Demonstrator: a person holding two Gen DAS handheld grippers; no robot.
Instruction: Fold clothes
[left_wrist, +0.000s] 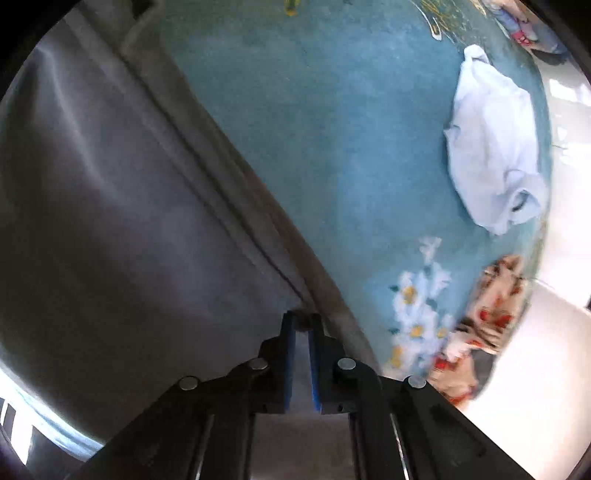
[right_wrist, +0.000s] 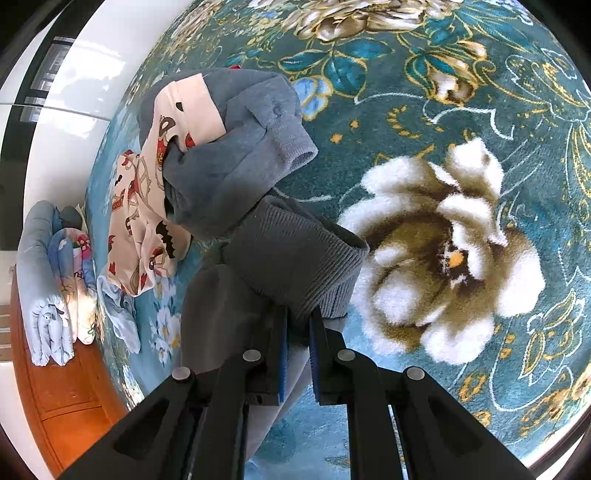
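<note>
A grey garment (left_wrist: 110, 221) hangs lifted over the teal carpet (left_wrist: 314, 129) and fills the left half of the left wrist view. My left gripper (left_wrist: 302, 325) is shut on its seamed edge. In the right wrist view my right gripper (right_wrist: 298, 317) is shut on the same garment's ribbed cuff (right_wrist: 295, 258), held above the carpet (right_wrist: 480, 110). The rest of the grey cloth (right_wrist: 221, 314) drops down to the left of the fingers.
A white shirt (left_wrist: 491, 147) lies crumpled on the carpet at the right. A pile with a blue-grey sweater (right_wrist: 236, 147) and a patterned cream garment (right_wrist: 144, 221) lies nearby. Folded bedding (right_wrist: 55, 277) sits on a wooden cabinet (right_wrist: 62, 398) at the left.
</note>
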